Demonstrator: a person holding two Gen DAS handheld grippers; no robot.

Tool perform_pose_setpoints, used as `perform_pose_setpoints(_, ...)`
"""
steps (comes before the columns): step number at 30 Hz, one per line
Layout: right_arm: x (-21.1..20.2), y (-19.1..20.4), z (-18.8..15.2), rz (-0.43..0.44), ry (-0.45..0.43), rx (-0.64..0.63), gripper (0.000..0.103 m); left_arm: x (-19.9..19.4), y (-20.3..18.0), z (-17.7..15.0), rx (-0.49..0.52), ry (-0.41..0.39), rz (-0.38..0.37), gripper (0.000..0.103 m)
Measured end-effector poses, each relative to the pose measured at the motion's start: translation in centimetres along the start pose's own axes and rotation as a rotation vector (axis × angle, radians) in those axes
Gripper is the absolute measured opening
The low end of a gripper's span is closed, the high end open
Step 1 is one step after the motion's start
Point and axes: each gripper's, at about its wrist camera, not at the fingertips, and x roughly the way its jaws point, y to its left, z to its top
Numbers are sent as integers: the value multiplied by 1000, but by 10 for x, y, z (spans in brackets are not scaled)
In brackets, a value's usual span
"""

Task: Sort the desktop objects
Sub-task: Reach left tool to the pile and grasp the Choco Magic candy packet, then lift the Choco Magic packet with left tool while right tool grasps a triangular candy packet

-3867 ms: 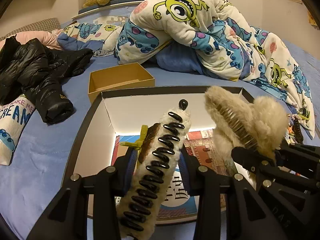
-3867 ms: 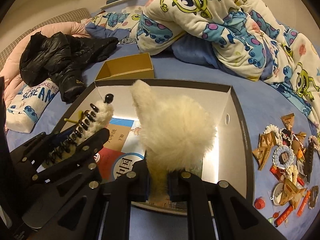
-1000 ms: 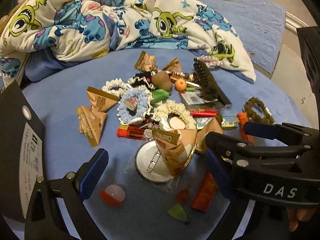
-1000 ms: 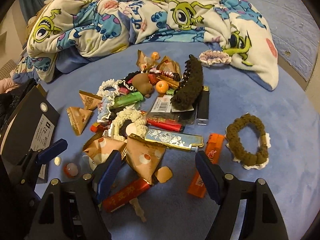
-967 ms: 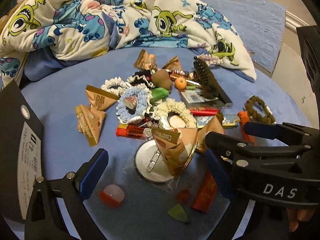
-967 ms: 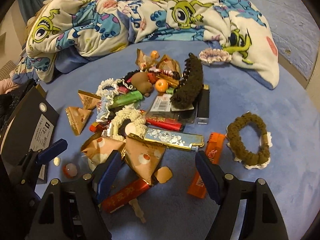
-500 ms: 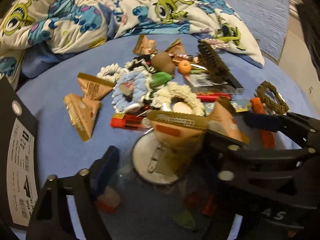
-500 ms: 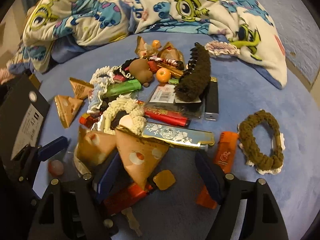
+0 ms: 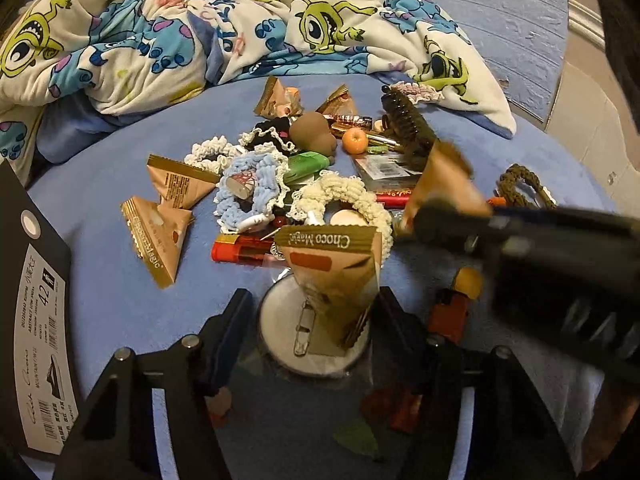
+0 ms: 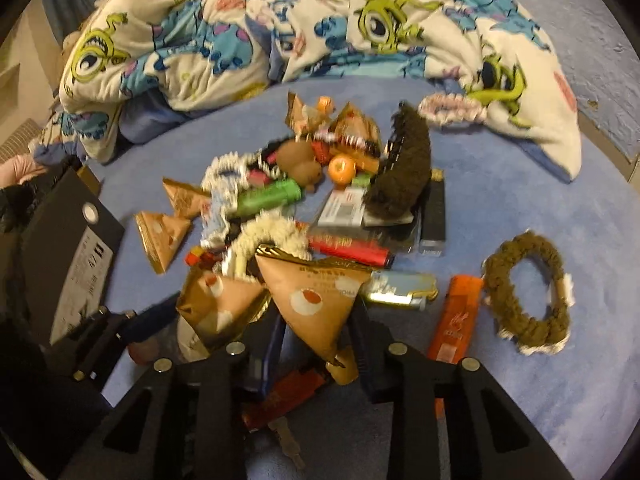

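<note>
A pile of small objects lies on the blue bedspread: brown triangular Choco Magic snack packets, hair scrunchies, lighters, a brown claw clip [image 10: 404, 168] and a small orange [image 9: 355, 140]. My left gripper [image 9: 308, 320] stands with its jaws part closed around one triangular snack packet [image 9: 336, 272] over a round white badge [image 9: 280, 328]. My right gripper [image 10: 320, 340] is closed onto another triangular snack packet [image 10: 316, 300]; it also shows in the left wrist view [image 9: 444, 184], blurred.
A black shoe box [image 9: 28, 280] stands at the left. A cartoon-print blanket [image 9: 200, 32] is heaped behind the pile. A brown scrunchie [image 10: 528, 300] and an orange lighter [image 10: 456, 316] lie to the right. The bed edge [image 9: 580, 12] runs at far right.
Both grippers moved down and forward into the pile. Their jaws closed from wide open onto a snack packet each. 3.9 s ago they held fuzzy clips over the open box.
</note>
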Motion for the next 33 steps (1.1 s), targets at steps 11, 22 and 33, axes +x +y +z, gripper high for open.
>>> perform_pose_setpoints(11, -24, -24, 11, -24, -99, 63, 32, -30, 14, 9, -50, -75, -5, 61)
perform_pose_setpoints(22, -33, -10, 13, -7, -115, 19, 32, -70, 39, 15, -117, -133, 57, 62)
perform_pose_setpoints(33, -46, 25, 4, -24, -120, -44, 32, -99, 53, 13, -149, -179, -65, 62)
